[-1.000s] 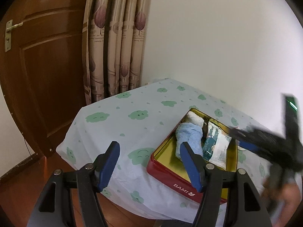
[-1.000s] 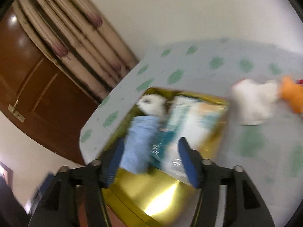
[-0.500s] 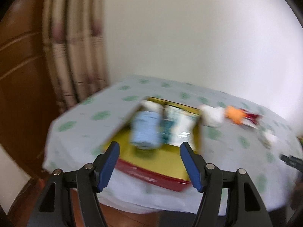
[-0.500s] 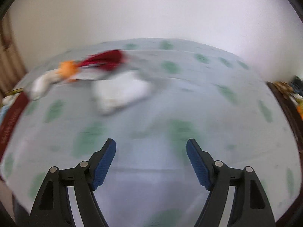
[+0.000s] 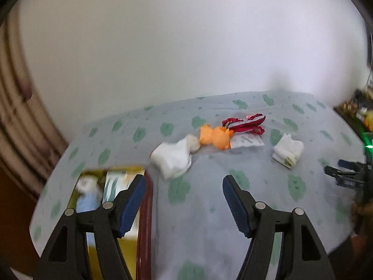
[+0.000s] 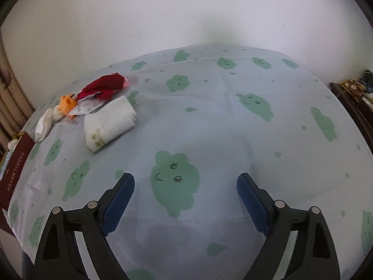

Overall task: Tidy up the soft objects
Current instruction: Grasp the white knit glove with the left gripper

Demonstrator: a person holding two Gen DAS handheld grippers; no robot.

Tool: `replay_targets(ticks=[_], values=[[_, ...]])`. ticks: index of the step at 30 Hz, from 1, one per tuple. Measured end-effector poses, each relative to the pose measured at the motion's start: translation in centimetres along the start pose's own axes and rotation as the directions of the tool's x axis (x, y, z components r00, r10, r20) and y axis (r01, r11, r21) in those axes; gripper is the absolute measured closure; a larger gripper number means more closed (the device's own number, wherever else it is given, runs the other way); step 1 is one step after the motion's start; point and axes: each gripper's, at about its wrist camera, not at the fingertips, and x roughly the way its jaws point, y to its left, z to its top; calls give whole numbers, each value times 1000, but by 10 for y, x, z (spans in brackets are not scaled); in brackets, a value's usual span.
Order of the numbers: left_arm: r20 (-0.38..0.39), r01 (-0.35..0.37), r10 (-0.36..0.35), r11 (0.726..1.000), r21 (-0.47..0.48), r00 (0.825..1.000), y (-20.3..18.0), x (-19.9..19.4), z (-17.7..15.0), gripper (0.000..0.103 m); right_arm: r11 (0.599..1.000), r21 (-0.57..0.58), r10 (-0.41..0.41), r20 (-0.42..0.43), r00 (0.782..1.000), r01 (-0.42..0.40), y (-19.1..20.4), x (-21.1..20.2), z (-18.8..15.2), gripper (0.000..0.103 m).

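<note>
Both views now swung from tin (image 5: pixel 143 210) toward folded white towel (image 6: pixel 108 122), limp and unheld; jaws apart.

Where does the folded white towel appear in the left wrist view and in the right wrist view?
Left wrist view: the folded white towel lies right of centre on the tablecloth, apart from the other soft things.
Right wrist view: the same towel lies in the left part, nearer the camera than the other soft things.
Shared landmark: the orange plush toy, next to the red fabric piece.
</note>
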Motion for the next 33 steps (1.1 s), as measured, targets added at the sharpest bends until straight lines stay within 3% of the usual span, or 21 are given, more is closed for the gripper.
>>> replay_targets(ticks=[5, 8, 17, 20, 22, 24, 25, 26, 28, 33], values=[[-116, 67, -58, 994, 81, 992, -3, 67, 33, 33, 999, 31, 38, 8, 999, -38, -6, 1, -1, 13], [-208, 96, -72, 990, 106, 975, -1, 110, 41, 33, 998, 32, 50, 7, 999, -50, -6, 1, -1, 12], [-357, 34, 13, 991, 127, 934, 17, 193, 51, 33, 997, 15, 73, -9, 997, -73, -3, 5, 1, 9], [-411, 10, 53, 988, 151, 910, 20, 215, 47, 33, 997, 11, 76, -14, 997, -75, -2, 6, 2, 8], [-445, 24, 43, 989, 143, 895, 20, 227, 42, 33, 997, 10, 77, -15, 997, -77, -2, 6, 2, 7], [-431, 37, 16, 993, 115, 902, 24, 230, 39, 34, 997, 10, 80, -17, 997, -80, -2, 6, 2, 7], [-417, 36, 3, 995, 88, 909, 27, 228, 39, 40, 997, 11, 81, -16, 997, -81, -2, 6, 2, 6], [-404, 30, -3, 998, 60, 915, 31, 226, 39, 68, 997, 12, 81, -16, 997, -81, -2, 6, 2, 6], [-384, 33, -23, 999, 19, 923, 38, 216, 41, 82, 997, 12, 81, -17, 997, -81, -2, 6, 2, 6], [-312, 80, -80, 997, -15, 947, 24, 165, 38, 85, 997, 9, 79, -19, 997, -78, -2, 6, 2, 6]])
